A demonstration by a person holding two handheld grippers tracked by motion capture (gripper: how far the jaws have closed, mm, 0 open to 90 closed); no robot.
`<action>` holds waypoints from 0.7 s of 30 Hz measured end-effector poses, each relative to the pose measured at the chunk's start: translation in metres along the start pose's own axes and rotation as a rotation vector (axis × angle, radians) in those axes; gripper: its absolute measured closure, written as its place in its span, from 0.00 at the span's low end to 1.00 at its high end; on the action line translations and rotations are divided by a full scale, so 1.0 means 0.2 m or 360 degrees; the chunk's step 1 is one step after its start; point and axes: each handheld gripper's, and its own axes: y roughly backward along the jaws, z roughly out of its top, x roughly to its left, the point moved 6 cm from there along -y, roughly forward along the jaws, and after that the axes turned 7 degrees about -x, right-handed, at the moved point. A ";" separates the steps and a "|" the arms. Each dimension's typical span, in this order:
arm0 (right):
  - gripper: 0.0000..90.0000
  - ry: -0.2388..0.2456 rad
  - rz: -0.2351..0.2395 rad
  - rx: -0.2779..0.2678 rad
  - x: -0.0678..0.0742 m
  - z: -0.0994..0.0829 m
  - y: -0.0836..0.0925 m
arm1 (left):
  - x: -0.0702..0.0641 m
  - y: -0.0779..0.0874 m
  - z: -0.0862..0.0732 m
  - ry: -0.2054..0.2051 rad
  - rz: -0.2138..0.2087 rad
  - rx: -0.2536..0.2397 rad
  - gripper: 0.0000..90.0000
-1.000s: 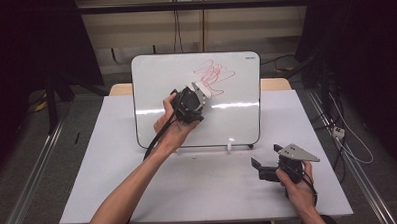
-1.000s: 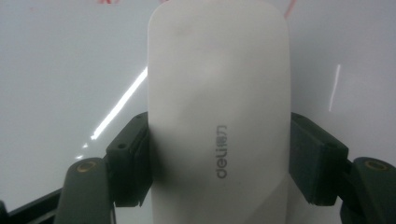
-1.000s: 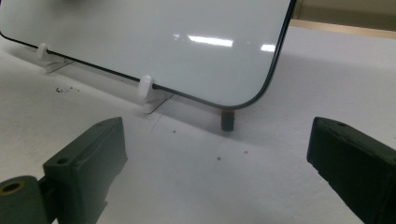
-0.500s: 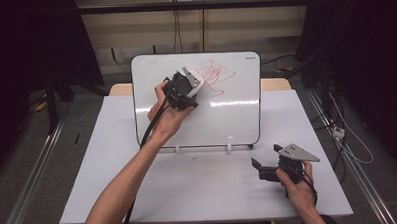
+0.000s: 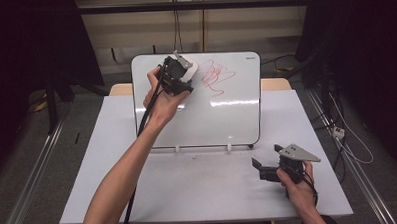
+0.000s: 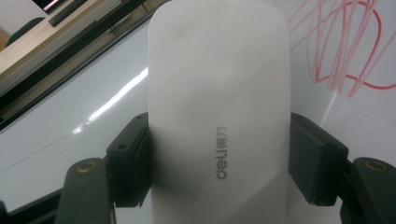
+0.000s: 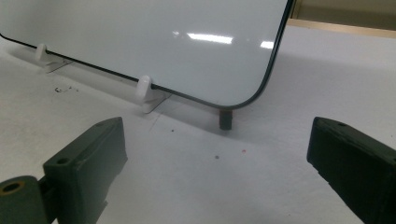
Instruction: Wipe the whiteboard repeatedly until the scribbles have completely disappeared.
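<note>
The right gripper is resting on the table, jaws spread wide with nothing between them. Farther off, the left gripper is pinching a white eraser, its grey "deli" lettering legible up close, against the whiteboard beside the red scribble.

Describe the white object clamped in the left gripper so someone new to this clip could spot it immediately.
Start at the whiteboard propped upright on the table. Near its upper left, the left gripper grips a smooth white eraser, rounded at its end, beside the red scribble. It alone carries grey "deli" lettering.
</note>
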 end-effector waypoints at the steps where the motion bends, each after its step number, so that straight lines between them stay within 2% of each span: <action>1: 0.05 0.0001 0.0000 0.0000 0.00 0.00 0.00 | 0.00 0.00 0.00 0.0002 0.0007 -0.0002 0.35; 7: 0.05 0.0001 0.0001 -0.0001 0.00 0.00 0.00 | 0.00 -0.01 0.00 -0.0004 0.0009 -0.0033 0.35; 17: 0.05 0.0004 -0.0002 -0.0002 0.00 0.00 0.00 | -0.03 -0.03 0.02 0.0023 0.0017 -0.0148 0.35; 21: 0.05 0.0002 0.0002 -0.0002 0.00 0.00 0.00 | -0.05 -0.04 0.03 0.0003 0.0020 -0.0190 0.34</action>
